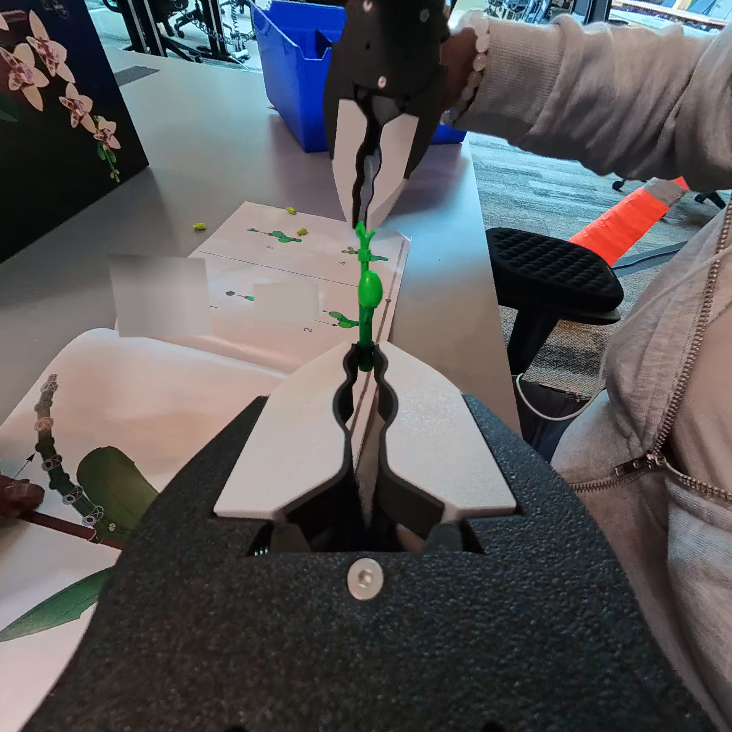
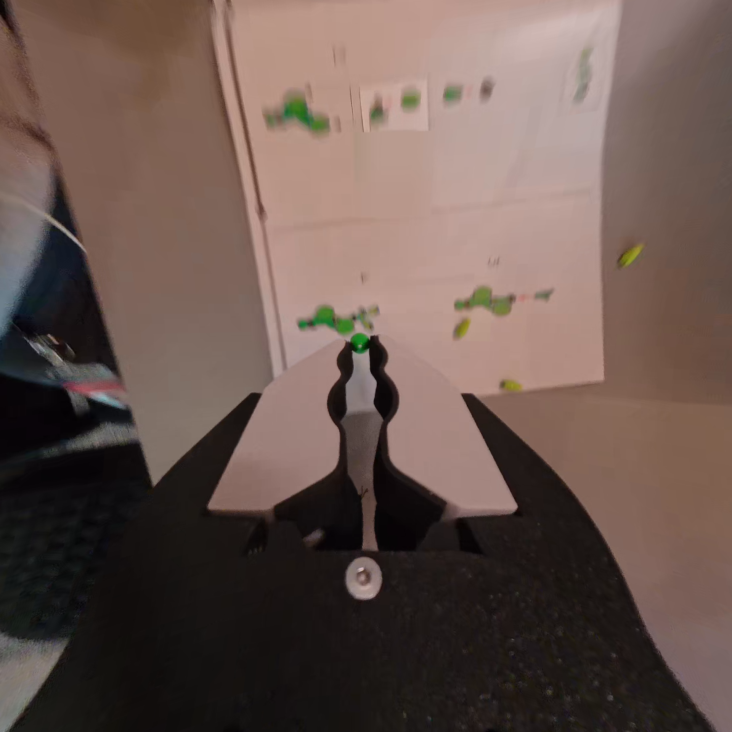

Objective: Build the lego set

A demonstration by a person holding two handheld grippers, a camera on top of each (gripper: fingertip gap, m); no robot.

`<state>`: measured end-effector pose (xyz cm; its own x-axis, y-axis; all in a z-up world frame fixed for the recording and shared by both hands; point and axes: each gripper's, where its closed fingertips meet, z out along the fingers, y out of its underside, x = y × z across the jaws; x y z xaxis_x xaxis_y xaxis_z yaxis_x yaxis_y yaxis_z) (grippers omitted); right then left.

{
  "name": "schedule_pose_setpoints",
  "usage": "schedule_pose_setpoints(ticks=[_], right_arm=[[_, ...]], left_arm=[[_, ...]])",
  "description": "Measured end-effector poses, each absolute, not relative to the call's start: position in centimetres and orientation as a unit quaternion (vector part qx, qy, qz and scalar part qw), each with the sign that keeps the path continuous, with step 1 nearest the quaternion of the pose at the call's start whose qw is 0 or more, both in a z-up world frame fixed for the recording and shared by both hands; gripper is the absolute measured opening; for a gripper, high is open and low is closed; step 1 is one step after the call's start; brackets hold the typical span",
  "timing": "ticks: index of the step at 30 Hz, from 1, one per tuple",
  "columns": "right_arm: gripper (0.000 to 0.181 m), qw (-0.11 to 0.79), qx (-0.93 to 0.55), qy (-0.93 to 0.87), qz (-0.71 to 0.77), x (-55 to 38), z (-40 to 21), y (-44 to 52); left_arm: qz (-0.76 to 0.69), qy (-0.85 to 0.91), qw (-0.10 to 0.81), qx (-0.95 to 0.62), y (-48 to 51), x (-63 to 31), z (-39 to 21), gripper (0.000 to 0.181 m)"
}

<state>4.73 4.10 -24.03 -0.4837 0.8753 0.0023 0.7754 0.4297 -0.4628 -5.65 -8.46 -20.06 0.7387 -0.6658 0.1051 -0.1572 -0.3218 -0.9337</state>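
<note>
Left wrist camera sits close behind my left fingers (image 1: 313, 427), looking forward and slightly down across the table (image 1: 206, 130). Right wrist camera looks steeply down, near the table, blurred. Both views share the green stem (image 1: 367, 293) and the instruction sheet (image 2: 455, 206).

Left gripper (image 1: 365, 358): black textured body, pale grey fingers with wavy black inner pads, one silver screw (image 1: 365, 579). Right gripper (image 2: 359, 345) identical. Person wears a grey zip hoodie (image 1: 649, 396) and pale bead bracelet (image 1: 477, 59).
</note>
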Motion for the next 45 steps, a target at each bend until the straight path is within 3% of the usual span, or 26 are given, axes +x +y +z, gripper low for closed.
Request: schedule_pose_setpoints(ticks=[3,7,16,25,45], right_arm=[[0.008,0.163,-0.501,-0.779,0.342,1.0,-19.6,0.1],[0.008,0.145,-0.49,-0.727,0.459,-3.0,-16.4,-6.2],[0.008,0.085,-0.484,-0.756,0.432,-5.8,-18.0,-8.9],[0.008,0.004,-0.491,-0.743,0.454,-5.2,-19.4,-10.0],[0.008,0.002,-0.507,-0.715,0.481,-4.9,-21.2,-9.8]], left_arm=[[-0.246,0.254,0.526,-0.773,-8.3,-5.9,-19.8,0.006],[-0.256,0.237,0.547,-0.761,-8.3,-6.3,-19.2,0.006],[-0.357,0.213,0.498,-0.761,-9.9,-5.5,-19.3,0.006],[-0.367,0.23,0.439,-0.787,-10.7,-4.7,-20.8,0.006],[-0.355,0.228,0.403,-0.812,-10.5,-4.5,-22.1,0.005]])
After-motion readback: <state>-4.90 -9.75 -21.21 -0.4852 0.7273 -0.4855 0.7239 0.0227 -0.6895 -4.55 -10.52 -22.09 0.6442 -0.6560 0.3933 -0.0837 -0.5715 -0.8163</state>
